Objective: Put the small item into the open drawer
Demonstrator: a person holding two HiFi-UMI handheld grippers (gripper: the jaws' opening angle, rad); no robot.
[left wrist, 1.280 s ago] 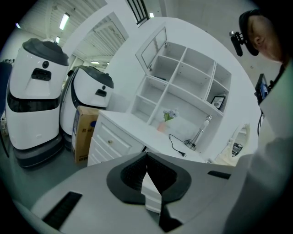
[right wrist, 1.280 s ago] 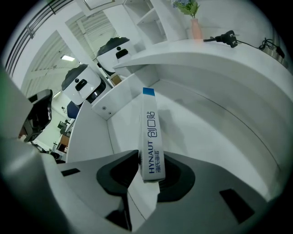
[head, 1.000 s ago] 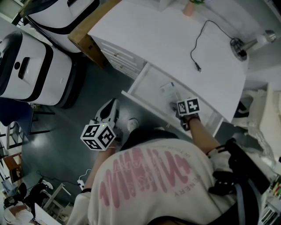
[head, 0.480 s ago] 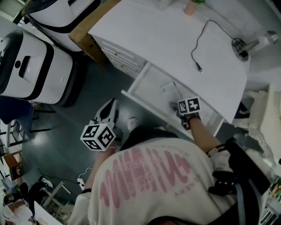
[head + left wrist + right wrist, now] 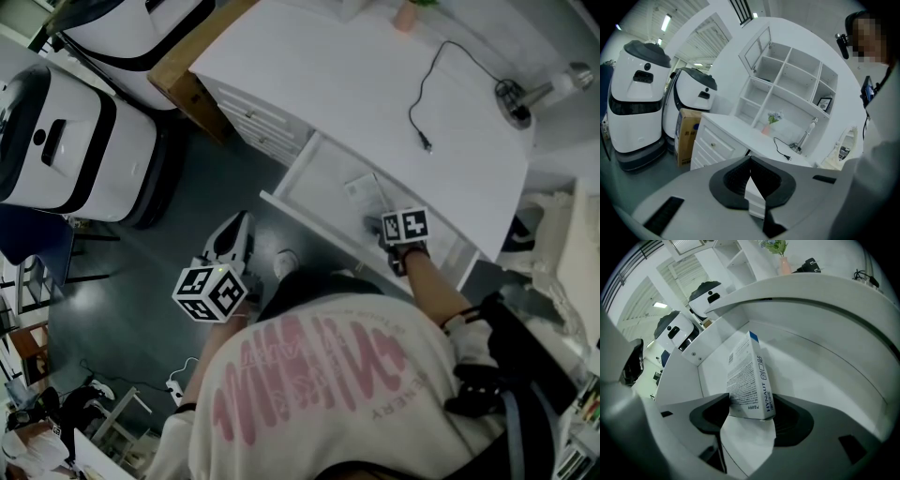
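One white box [image 5: 746,376] being released inside the drawer [image 5: 806,369], tilted, jaws of right gripper [image 5: 752,400] just being opened around it, left gripper [image 5: 750,158] being held outside the drawer, jaws together.

The white, blue-lettered box [image 5: 749,376] lies tilted on one long edge inside the pulled-out white drawer [image 5: 820,380].

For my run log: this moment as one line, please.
right gripper: jaws have just been opening, box between them in drawer | left gripper: shut, empty
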